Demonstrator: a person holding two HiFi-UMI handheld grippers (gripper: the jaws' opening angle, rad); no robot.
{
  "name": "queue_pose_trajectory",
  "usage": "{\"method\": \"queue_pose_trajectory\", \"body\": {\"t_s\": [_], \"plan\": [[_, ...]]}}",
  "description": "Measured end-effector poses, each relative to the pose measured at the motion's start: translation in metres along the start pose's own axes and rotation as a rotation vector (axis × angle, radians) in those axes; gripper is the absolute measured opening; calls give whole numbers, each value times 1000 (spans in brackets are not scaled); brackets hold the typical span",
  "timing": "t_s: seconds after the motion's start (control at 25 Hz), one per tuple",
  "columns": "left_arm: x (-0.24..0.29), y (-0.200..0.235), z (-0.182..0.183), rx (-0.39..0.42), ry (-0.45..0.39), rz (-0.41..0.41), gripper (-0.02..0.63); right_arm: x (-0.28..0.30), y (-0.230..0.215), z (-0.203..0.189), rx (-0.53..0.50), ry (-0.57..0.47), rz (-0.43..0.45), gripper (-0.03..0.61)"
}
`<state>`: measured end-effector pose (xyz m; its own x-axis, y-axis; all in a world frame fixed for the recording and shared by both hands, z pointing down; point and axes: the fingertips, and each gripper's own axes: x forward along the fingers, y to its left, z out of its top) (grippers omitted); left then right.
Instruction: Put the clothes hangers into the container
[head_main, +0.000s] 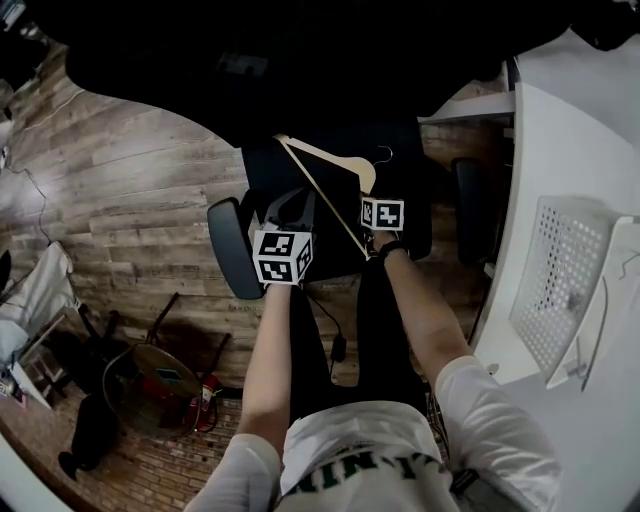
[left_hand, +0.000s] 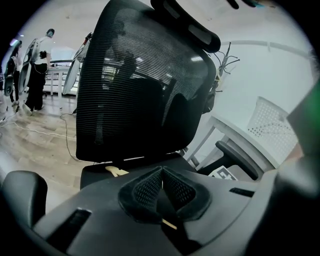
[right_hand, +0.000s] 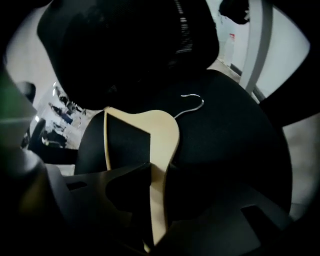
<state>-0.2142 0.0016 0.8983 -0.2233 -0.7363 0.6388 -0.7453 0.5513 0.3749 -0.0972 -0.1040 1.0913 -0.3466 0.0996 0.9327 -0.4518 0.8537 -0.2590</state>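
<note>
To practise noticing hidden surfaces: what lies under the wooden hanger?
The black chair seat lies under the wooden hanger. Its lower arm is covered by the right gripper, so what is beneath there cannot be seen.

Pale wooden hanger (head_main: 335, 160) with metal hook sits over black chair seat (head_main: 400, 150).

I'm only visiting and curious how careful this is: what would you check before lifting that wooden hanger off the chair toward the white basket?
1. Right gripper clamped on hanger: ok, pads press its wooden arm.
2. Left gripper hold: cannot tell; jaws together, only a pale sliver between them.
3. Hook free of chair seat: ok, nothing seems to snag it.
4. White basket in sight on table: ok.
5. Room in basket: cannot tell.
</note>
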Motion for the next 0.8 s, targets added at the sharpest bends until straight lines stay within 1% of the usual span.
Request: {"method": "queue_pose_trajectory", "body": {"t_s": [0.04,0.08,0.16,0.28,0.4,0.48,0.56,0.8], "plan": [[-1,-2,4,-1,0,-3,15,-4,-3,2,27,9,6,126],[-2,-3,7,-2,-2,-5,15,-9,-5,5,26,15,3,124],[-6,-4,12,-4,-6,-4,15,-19,-7,9,0,14,-18,123],[-14,-9,17,-12,-11,-8,14,-40,-9,12,-6,-6,-18,123],[-25,-19,27,-4,-13,-19,14,-67,-7,19,-63,-21,-30,123],[-34,-27,34,-18,-16,-28,14,-84,-4,22,-91,-25,-43,121],[-44,-37,40,-32,-23,-40,15,-100,-1,22,-92,-33,-45,121],[-74,-67,71,-15,-56,-62,14,-161,14,37,-84,-112,-28,121]]}}
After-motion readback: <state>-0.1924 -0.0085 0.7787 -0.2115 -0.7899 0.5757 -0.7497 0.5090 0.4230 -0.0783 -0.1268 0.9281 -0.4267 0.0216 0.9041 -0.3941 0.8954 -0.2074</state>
